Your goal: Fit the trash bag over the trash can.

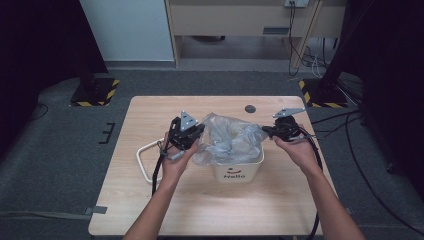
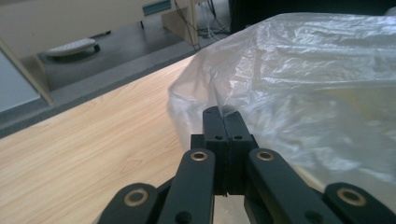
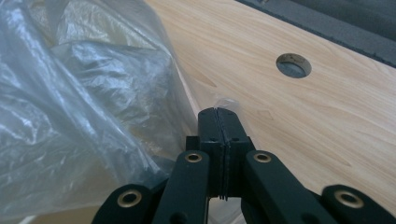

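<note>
While a person stands at the near edge of a light wooden table (image 1: 150,200), each hand holds a black two-jaw gripper at opposite sides of a clear plastic bag (image 1: 231,137). The bag sits crumpled in and over a small white bin (image 1: 240,171) near the middle of the table, the bin's front marked with a printed word and a smile. On the bag's left edge, the left gripper (image 1: 192,136) has its jaws pressed together, and in the left gripper view a thin fold of the film is pinched at their tips (image 2: 227,114), with the bag billowing away to the right. On the bag's right edge, the right gripper (image 1: 267,131) is likewise clamped flat, and in the right gripper view a small tab of film pokes out past its closed tips (image 3: 219,112), with the bag spreading to the left. So the bag lies between the two grippers, stretched roughly side to side across the table, each hand holding its own nearer edge. Judging by this, the next move likely depends on drawing the two edges apart or down over the bin's rim. A white loop-shaped handle (image 1: 145,160) lies on the table left of the bin, and a round hole (image 1: 250,108) sits in the tabletop beyond it.
</note>
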`<state>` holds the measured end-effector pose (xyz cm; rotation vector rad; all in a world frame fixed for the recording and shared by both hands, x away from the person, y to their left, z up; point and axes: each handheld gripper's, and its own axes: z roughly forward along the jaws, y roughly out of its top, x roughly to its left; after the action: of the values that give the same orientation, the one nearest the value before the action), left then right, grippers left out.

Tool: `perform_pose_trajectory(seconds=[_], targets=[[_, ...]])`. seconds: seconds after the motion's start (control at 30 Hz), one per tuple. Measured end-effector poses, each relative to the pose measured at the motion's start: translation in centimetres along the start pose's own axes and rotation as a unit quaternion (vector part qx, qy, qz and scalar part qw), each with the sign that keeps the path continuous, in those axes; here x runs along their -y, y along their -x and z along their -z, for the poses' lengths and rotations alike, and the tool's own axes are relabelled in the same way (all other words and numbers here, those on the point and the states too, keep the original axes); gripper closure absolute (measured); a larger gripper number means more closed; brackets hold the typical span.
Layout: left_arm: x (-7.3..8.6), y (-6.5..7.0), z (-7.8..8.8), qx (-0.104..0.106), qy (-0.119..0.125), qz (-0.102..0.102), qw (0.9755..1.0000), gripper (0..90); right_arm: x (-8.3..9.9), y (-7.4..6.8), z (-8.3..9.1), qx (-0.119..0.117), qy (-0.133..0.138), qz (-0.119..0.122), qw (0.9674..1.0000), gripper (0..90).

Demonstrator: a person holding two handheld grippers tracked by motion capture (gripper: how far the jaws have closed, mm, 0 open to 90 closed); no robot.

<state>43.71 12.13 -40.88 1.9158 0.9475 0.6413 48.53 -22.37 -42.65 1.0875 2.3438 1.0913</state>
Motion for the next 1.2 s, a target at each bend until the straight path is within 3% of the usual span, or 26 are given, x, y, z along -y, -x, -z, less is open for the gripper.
perform_pose_trajectory(seconds=[0.17,0.53,0.73,1.2], targets=[[0.7,-0.9,-1.2,-0.003,-0.022,0.01,0.9997,90.0,0.4,0.2,-0.6,-0.002,-0.016,-0.001,0.9999,89.9],[3.3,-2.0,-2.9,-0.002,-0.065,0.022,0.9977,90.0,0.4,0.0,-1.4,-0.015,-0.02,0.003,0.9997,89.7],[4.0,-2.0,-3.5,-0.002,-0.099,0.007,0.9951,90.0,0.4,-0.1,-2.0,-0.027,-0.028,-0.002,0.9992,88.5],[5.9,-1.5,-4.2,0.017,-0.112,0.01,0.9935,90.0,0.9,0.1,-2.1,-0.025,-0.034,-0.007,0.9991,89.5]])
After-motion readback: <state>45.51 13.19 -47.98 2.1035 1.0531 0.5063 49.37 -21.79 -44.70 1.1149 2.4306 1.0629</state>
